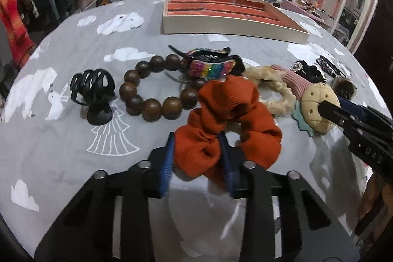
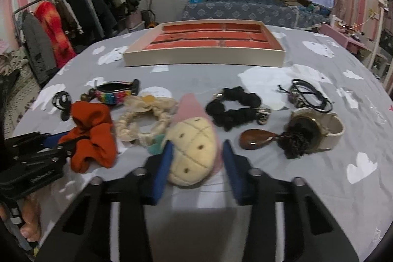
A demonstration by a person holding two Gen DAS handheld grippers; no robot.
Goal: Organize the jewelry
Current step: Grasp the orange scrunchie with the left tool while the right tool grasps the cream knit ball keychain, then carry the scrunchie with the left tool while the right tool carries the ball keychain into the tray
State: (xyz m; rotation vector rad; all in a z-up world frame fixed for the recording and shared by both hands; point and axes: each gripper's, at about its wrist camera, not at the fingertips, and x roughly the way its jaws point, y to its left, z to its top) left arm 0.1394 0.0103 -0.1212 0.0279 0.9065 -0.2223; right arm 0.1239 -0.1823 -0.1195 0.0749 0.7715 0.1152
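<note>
An orange scrunchie (image 1: 228,119) lies on the grey printed cloth, and my left gripper (image 1: 199,156) is shut on its near fold, a blue pad pressing each side. The same scrunchie (image 2: 91,134) shows at the left of the right wrist view with the left gripper (image 2: 63,146) on it. My right gripper (image 2: 196,163) is shut on a cream plush cookie hair piece (image 2: 194,151) with pink and teal backing. From the left wrist view that cookie (image 1: 316,100) has the right gripper (image 1: 331,109) on it. The beige tray (image 2: 203,58) with red velvet compartments stands behind, nothing visible in it.
A wooden bead bracelet (image 1: 152,92), a black claw clip (image 1: 93,87) and a rainbow clip (image 1: 211,68) lie to the left. A cream scrunchie (image 2: 142,124), black scrunchie (image 2: 233,109), brown teardrop pendant (image 2: 255,139), watch (image 2: 316,129) and black cords (image 2: 307,95) lie around the cookie.
</note>
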